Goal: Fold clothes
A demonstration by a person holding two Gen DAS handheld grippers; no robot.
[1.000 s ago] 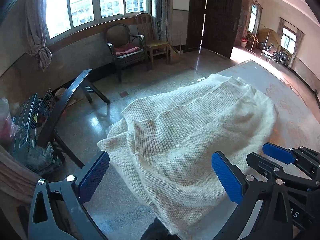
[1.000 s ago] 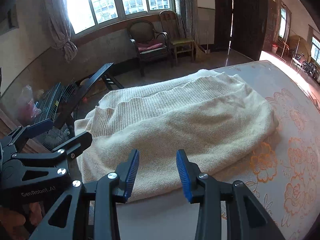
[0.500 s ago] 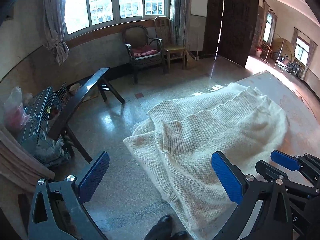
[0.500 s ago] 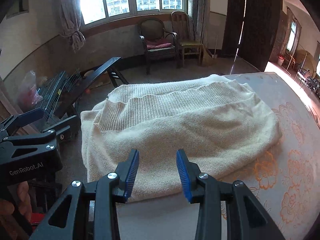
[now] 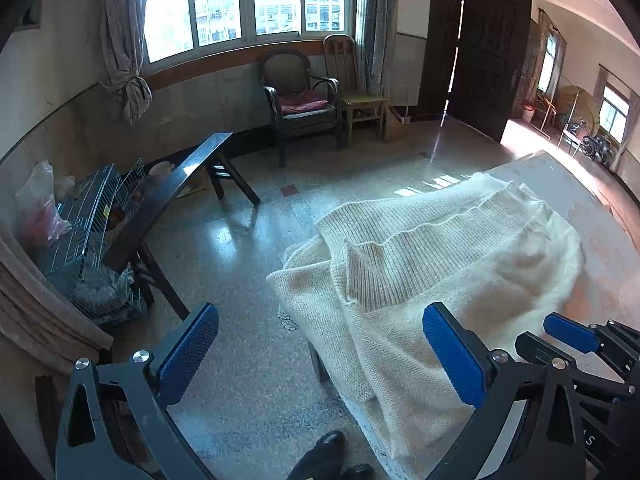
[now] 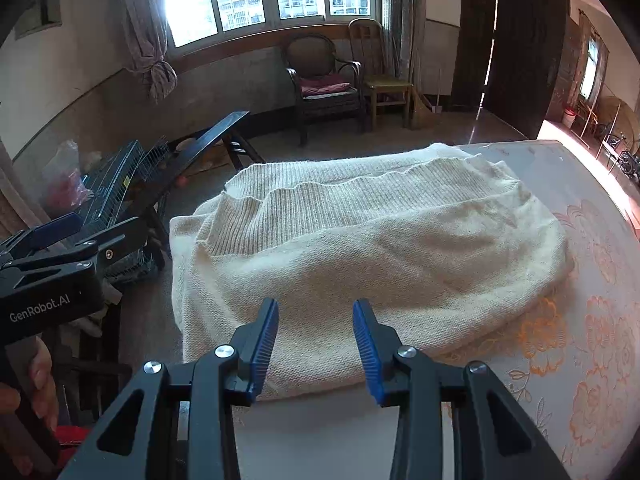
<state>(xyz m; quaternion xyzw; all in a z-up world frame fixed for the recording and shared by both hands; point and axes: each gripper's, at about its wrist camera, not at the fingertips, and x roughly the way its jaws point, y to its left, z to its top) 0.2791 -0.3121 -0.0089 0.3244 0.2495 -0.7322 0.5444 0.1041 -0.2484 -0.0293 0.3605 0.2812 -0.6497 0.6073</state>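
The right tongs [image 6: 315, 344] stand partly apart with nothing between the blue pads, poised just above the near edge of the cream sweater [image 6: 380, 248]. The left tongs [image 5: 320, 356] gape wide and empty, off the sweater's left end, where the knit overhangs.

The sweater, the landmark here, lies folded over on the counter [image 6: 600, 280], a flower-printed surface. Its ribbed hem runs across the far side, and its left portion droops past the counter's edge toward the floor [image 5: 240, 260]. Right of the sweater the printed cloth is bare. Beyond the sweater's left end stand a dark bench [image 5: 168, 200] and a wire cage [image 5: 88, 232]; farther behind it, two chairs sit under the window.

The likely trouble is that hanging part: if either tongs pinch only the top layer, the fold could peel apart, and a pull toward the left might drag the whole sweater off the counter. A loose knit also sags, so lifting from a single point would probably skew the fold.
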